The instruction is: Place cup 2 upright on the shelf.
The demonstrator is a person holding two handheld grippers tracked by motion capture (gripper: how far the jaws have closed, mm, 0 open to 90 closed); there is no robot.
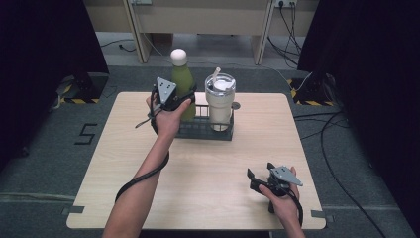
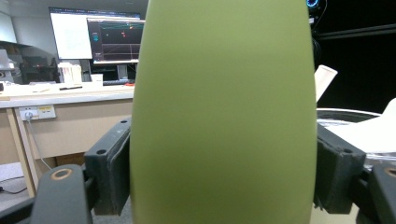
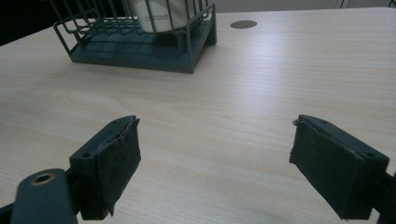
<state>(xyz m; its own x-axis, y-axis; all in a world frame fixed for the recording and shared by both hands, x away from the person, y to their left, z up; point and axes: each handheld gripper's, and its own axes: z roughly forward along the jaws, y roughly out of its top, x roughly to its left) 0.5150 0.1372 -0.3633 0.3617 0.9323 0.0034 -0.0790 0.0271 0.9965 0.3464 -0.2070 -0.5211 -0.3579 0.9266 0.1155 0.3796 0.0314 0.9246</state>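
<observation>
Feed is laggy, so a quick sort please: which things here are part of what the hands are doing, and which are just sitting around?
In play:
- green bottle, clamped by the left gripper
- wire rack
- white tumbler standing in the rack

Idle:
- right gripper, open, low over the bare table
- floor cables
- desk with monitors behind

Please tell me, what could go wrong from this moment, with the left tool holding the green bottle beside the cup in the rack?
1. The left tool grips the bottle on its smooth, curved body; it might slip if lifted.
2. The cup stands close beside the bottle in the same rack; a sideways move could knock it or its straw.
3. The bottle's base may catch the rack's wires and drag the rack across the table.
</observation>
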